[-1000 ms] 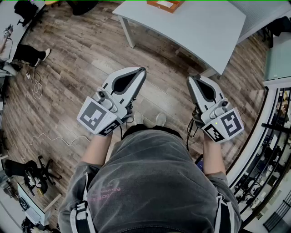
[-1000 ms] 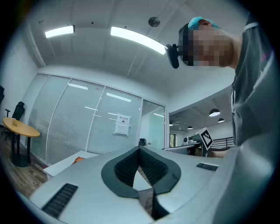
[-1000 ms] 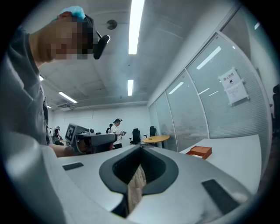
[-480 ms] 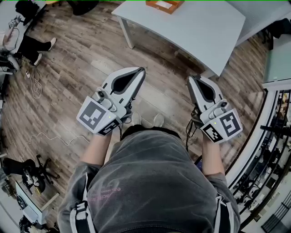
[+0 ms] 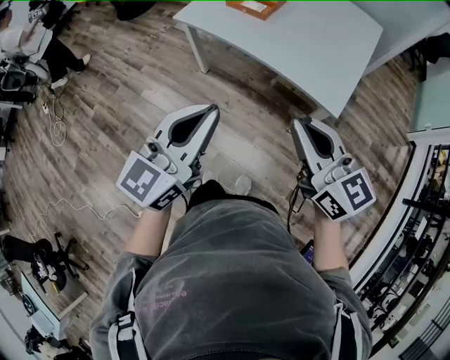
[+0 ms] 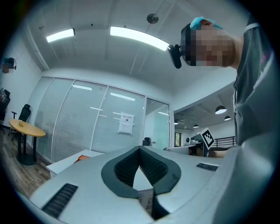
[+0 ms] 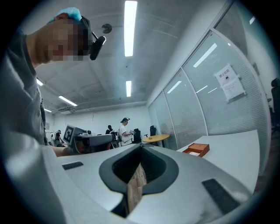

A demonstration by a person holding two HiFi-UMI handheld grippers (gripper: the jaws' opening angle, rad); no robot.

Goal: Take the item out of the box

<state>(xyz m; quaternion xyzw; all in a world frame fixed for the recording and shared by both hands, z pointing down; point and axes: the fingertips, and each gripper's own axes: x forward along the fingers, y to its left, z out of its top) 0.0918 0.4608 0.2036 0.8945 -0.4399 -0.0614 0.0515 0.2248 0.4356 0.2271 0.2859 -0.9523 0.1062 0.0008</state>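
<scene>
While the person stands on the wood floor (image 5: 126, 91) and holds both tools out level, the left gripper (image 5: 213, 110) has its two jaws pressed together with nothing in them. The right gripper (image 5: 295, 121) is pressed together and empty too. The orange box (image 5: 255, 7) lies flat on the white table (image 5: 309, 49) in front of the person, well apart from both grippers, and it is too small to tell what is inside it, while another person (image 5: 21, 39) is far off to the left.
</scene>
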